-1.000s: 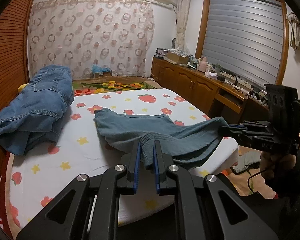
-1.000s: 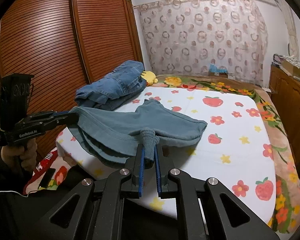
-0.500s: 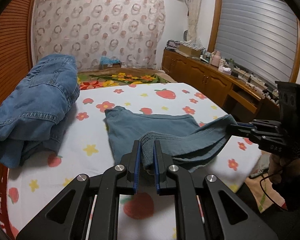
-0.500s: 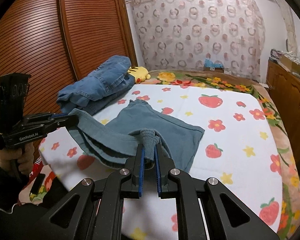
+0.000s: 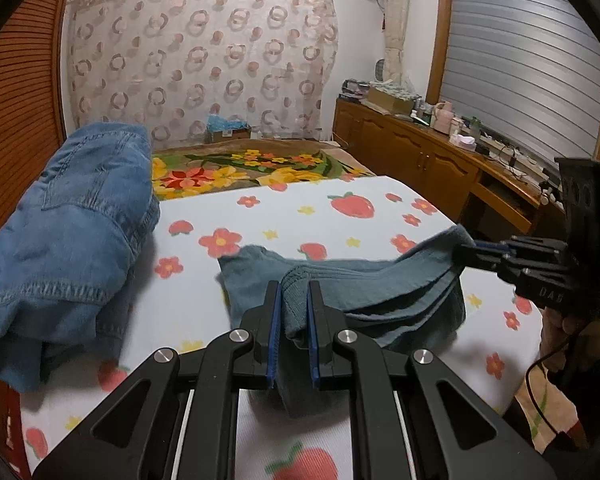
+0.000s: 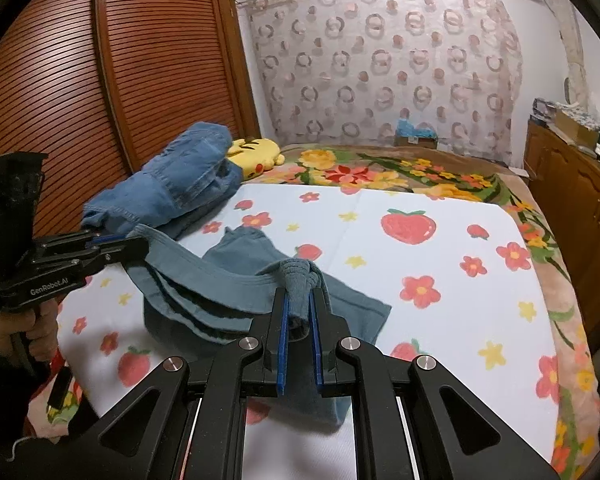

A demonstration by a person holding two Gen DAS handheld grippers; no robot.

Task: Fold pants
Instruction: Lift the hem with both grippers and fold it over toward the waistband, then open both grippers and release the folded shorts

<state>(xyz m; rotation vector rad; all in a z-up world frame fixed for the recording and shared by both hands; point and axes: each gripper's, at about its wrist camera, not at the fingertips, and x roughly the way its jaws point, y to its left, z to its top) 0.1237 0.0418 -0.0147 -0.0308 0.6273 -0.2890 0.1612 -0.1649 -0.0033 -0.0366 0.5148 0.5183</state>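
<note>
Left gripper and right gripper: jaws clamped on bunched edges of the folded grey-green cotton pants, which sag between them onto the strawberry-print white bed sheet. Beyond the jaws, left: heaped blue denim jeans; yellow plush toy behind.

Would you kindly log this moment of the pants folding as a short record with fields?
surface: bed with a strawberry and flower sheet
item being folded: teal pants, several layers, partly lifted
left gripper: shut on one end of the pants' near edge
right gripper: shut on the other end of that edge
far part of pants: lying on the sheet
other items: denim jeans heaped by the wardrobe side; yellow plush toy behind them
</note>
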